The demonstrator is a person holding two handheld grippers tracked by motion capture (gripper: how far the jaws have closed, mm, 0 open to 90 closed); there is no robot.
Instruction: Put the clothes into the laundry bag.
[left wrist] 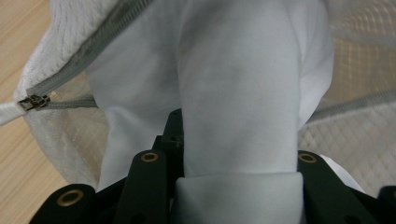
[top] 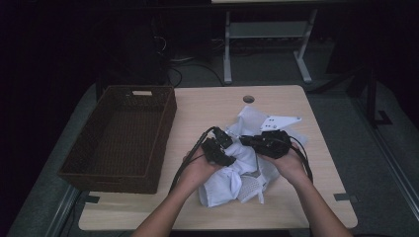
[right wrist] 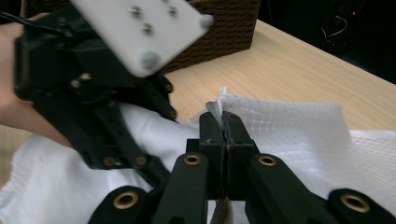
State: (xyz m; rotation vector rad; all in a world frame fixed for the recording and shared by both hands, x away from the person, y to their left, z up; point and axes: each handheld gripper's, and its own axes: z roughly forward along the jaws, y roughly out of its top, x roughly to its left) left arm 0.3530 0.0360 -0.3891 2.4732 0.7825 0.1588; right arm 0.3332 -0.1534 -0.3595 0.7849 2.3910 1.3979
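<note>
Left gripper clamps a thick fold of white cloth garment, pushing it into the zippered white mesh laundry bag at table centre. Right gripper, jaws pressed together, pinches the bag's mesh edge. Brown woven rectangular basket sits at 9 o'clock of the bag.

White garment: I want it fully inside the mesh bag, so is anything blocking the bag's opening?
Nothing visible blocks it: the white garment passes through the unzipped mouth of the mesh bag, whose edge the right hand-held gripper pinches.
</note>
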